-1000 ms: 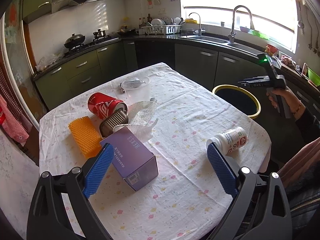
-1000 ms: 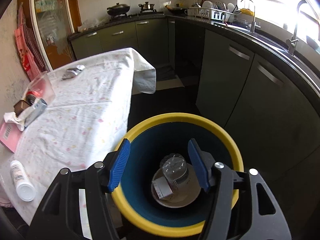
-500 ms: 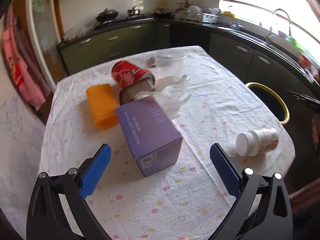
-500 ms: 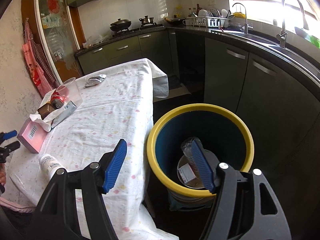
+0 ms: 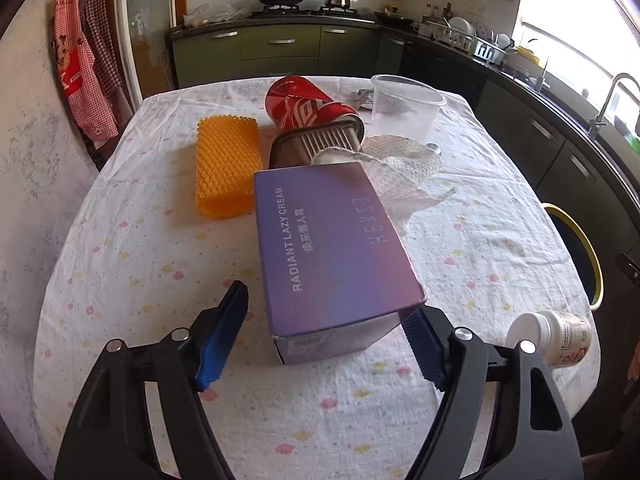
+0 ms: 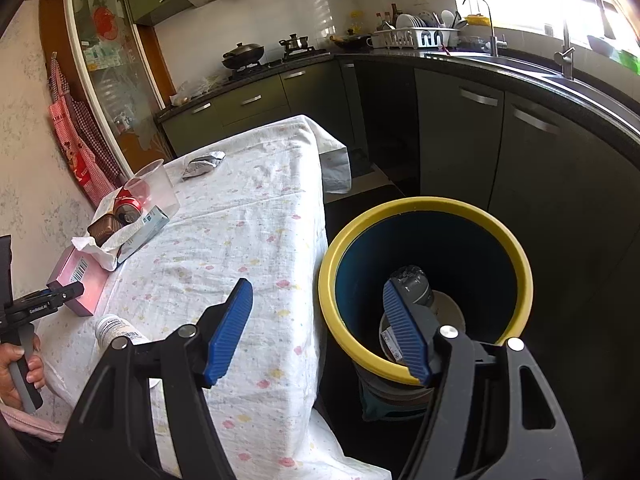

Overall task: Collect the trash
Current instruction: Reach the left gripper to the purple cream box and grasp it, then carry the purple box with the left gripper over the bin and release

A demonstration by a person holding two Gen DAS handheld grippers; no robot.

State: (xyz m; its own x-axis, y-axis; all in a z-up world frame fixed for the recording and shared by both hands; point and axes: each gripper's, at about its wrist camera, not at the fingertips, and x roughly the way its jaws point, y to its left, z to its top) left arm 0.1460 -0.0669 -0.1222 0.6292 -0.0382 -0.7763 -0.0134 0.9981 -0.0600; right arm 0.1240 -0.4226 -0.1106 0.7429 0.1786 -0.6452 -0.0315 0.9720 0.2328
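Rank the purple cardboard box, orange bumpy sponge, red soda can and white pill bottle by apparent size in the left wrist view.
1. purple cardboard box, though it lies nearest the camera
2. orange bumpy sponge
3. red soda can
4. white pill bottle, partly hidden

box (image 5: pixel 336 252) on table (image 5: pixel 120 264), bin (image 6: pixel 424 292) beside

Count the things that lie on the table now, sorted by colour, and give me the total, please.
Purple: 1, box
Red: 1, can
Orange: 1, bumpy block
White: 2, bottle, paper towel
Clear: 1, plastic cup
Brown or silver: 2, tin, foil wrapper
Total: 8
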